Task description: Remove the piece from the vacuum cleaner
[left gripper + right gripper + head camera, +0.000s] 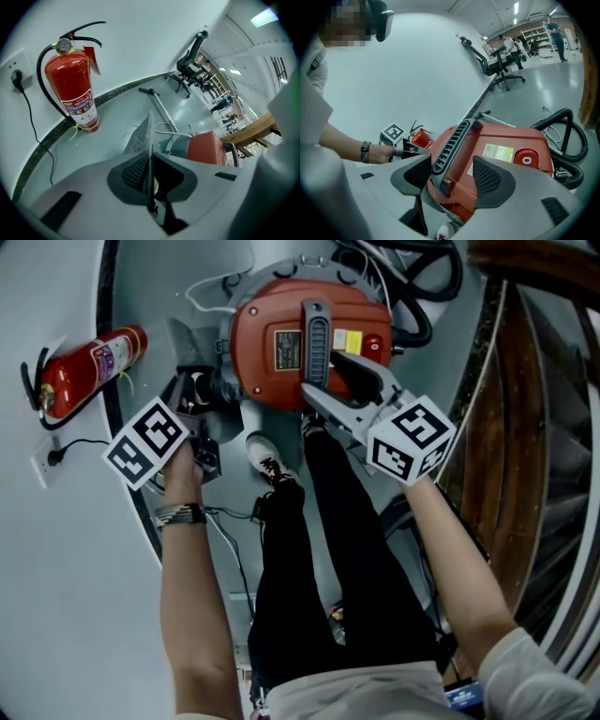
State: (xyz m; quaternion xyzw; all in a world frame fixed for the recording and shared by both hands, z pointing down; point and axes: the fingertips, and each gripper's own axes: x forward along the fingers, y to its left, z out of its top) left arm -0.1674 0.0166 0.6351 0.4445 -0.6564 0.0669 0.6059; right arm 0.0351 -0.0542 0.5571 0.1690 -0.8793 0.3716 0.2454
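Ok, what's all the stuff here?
vacuum cleaner: one, red, on the floor
handle: one, grey, atop the vacuum cleaner
hose: one, black, beside the vacuum cleaner
fire extinguisher: one, red, by the wall
plug: one, black, in the wall socket
metal tube: one, silver, on the floor
chairs: a few, black, far off
grey piece: one, thin, held over the floor
shoe: one, white, beside the vacuum cleaner
left gripper: one, grey, fingers shut on the grey piece
right gripper: one, grey, fingers open either side of the handle
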